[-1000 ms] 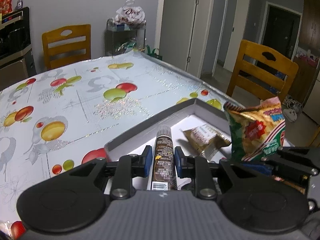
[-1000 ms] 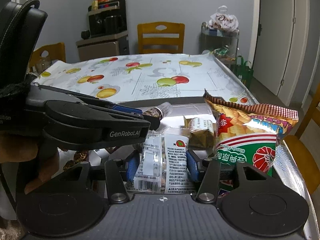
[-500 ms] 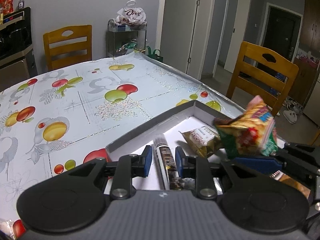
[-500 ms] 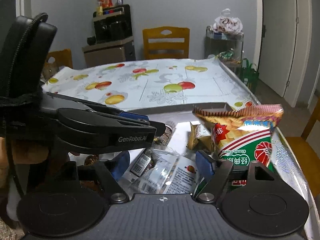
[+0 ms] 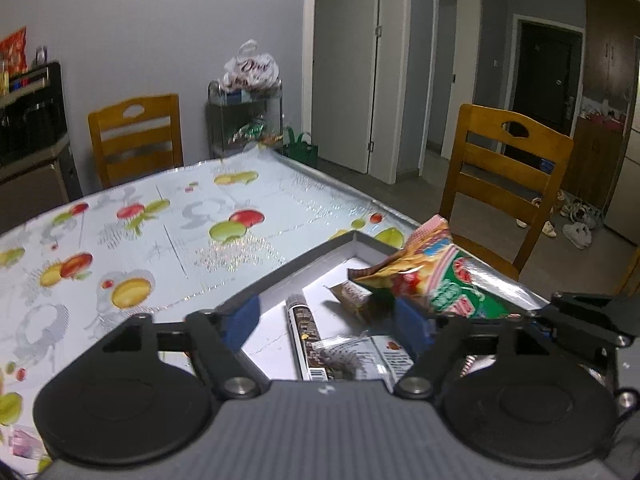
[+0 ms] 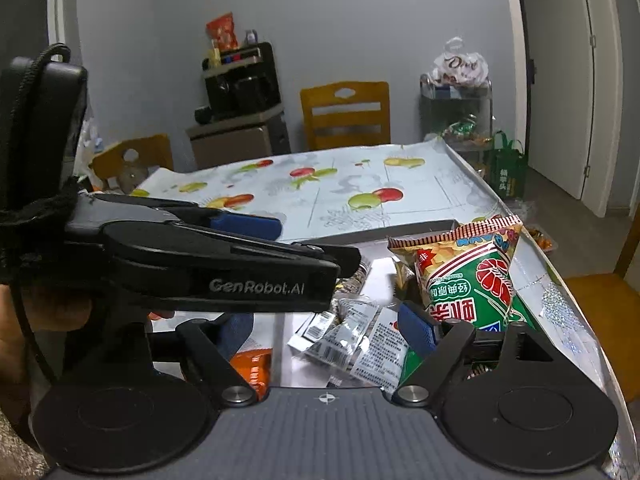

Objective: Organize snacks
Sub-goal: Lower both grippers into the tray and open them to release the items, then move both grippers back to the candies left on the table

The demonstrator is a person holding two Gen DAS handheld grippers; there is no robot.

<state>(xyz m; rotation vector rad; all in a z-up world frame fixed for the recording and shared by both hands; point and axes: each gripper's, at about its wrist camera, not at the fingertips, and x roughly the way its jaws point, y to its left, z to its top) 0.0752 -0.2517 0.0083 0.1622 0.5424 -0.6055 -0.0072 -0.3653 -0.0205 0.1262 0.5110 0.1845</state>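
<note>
A grey-walled box [image 5: 296, 268] with a white floor sits at the table's near right corner. In it lie a dark brown snack tube [image 5: 304, 330], clear white packets [image 5: 380, 356], a small gold packet [image 5: 352, 296] and a green and red chip bag [image 5: 444, 276]. My left gripper [image 5: 328, 322] is open above the tube, empty. My right gripper [image 6: 324, 328] is open above the clear packets [image 6: 356, 340], empty. The chip bag [image 6: 472, 276] leans by its right finger. The left gripper's body [image 6: 200, 264] crosses the right wrist view.
The table [image 5: 160, 232] has a fruit-print cloth. Wooden chairs [image 5: 508, 184] stand at the right and at the far side [image 6: 346, 114]. An orange packet [image 6: 252, 368] lies under the left gripper. A wire rack [image 5: 246, 120] stands behind the table.
Both grippers opened: the left let go of the brown tube, the right let go of the clear packets, which now lie in the box. Both grippers rose. The chip bag tipped over.
</note>
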